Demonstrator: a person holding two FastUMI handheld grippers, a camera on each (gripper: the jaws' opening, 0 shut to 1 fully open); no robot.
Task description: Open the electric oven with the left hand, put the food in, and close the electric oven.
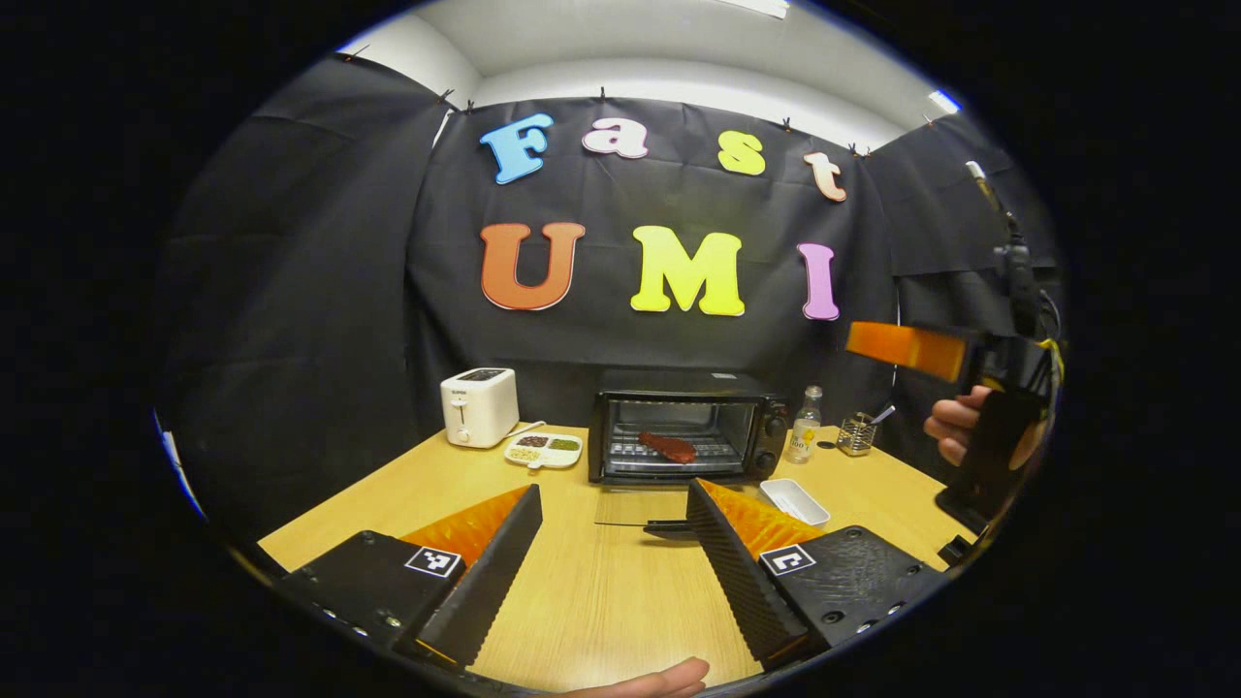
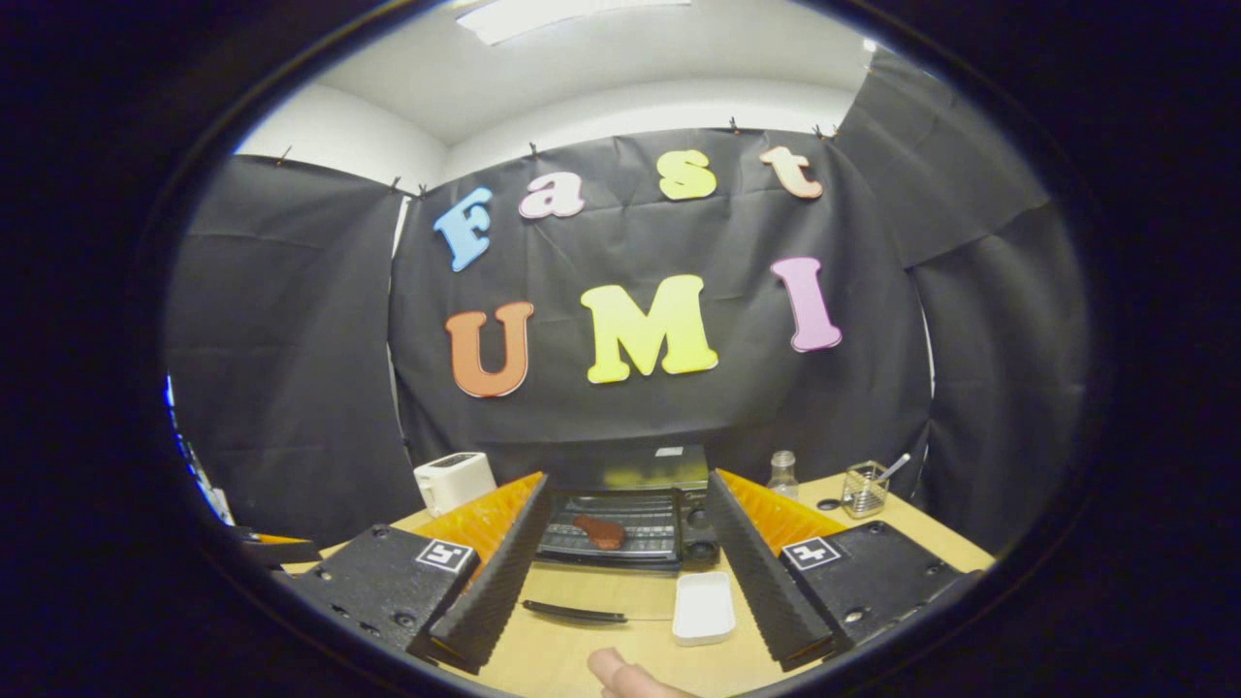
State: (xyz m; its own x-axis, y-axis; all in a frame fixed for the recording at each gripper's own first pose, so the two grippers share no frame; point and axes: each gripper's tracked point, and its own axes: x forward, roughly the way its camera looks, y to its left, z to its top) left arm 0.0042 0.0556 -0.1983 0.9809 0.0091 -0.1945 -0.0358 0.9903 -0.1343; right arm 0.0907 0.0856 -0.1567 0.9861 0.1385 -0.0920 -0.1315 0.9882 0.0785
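The black electric oven stands at the back of the wooden table, its glass door folded down flat with the handle toward me. A reddish-brown piece of food lies on the rack inside. My left gripper is open and holds nothing, hovering over the table in front of the door. In the right gripper view the oven, the food and the door handle lie straight ahead, and my right gripper is open and holds nothing. That gripper hangs raised at the right, held by a hand.
An empty white tray sits right of the door. A white toaster and a divided snack plate stand left of the oven. A bottle and a wire cup stand to its right.
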